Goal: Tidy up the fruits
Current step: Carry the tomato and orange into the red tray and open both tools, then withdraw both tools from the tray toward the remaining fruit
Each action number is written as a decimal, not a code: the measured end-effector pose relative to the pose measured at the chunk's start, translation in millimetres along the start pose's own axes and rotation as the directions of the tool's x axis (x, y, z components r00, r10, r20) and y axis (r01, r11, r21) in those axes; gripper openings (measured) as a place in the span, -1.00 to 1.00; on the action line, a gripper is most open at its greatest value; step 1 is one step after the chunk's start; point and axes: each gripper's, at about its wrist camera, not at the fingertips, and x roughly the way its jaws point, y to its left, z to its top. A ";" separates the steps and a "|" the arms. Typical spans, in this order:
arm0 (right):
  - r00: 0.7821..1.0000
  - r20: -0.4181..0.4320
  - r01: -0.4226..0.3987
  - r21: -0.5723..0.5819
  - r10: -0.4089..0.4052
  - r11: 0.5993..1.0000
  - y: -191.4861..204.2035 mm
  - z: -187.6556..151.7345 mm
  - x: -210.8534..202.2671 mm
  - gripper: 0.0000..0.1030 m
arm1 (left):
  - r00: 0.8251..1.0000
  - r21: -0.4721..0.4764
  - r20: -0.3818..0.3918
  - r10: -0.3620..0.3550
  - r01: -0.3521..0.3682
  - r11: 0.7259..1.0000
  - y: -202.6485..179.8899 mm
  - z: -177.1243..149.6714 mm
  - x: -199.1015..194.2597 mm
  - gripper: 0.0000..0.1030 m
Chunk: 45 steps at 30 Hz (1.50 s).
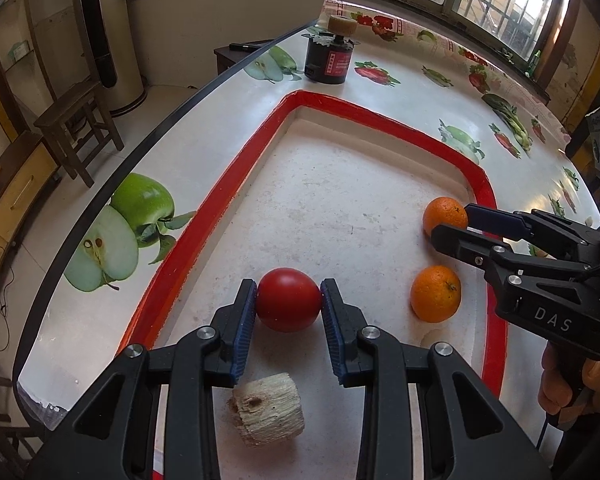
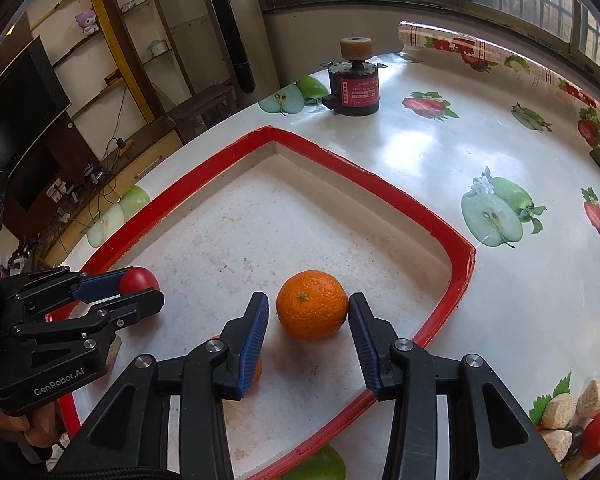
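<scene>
A smooth, glossy red round tomato (image 1: 288,305) sits low in the middle of the left wrist view, on the pale floor of a shallow white tray with a red rim (image 1: 236,184). The left gripper (image 1: 288,300) has its jaws closed on it, the blue ribbed pads (image 1: 247,322) touching both sides. Near the bottom edge, between the gripper's arms, lies a short cut stub of pale fibrous wood-like material (image 1: 269,409), its long axis running left to right, its cut end facing left.

At the right of that view, two dimpled oranges rest in the tray: the far orange (image 1: 444,216) and the near orange (image 1: 436,294), whose stem dot faces right. In the right wrist view, the right gripper (image 2: 310,320) straddles the far orange, stem dot up; the right pad touches it, the left stands just apart, so the jaws are not closed.

The right gripper's body reads "DAS"; the left's reads "GenRobot.AI". On the fruit-printed table (image 1: 400,92), upper centre, stands a black cylindrical motor with a red label (image 1: 329,58), its print unreadable.
</scene>
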 end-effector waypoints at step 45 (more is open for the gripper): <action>0.987 0.134 0.072 0.162 -0.094 0.984 -50.3 -125.7 -158.0 0.10 | 0.994 0.083 0.093 -0.051 0.043 0.996 -52.9 -35.5 -65.5 0.10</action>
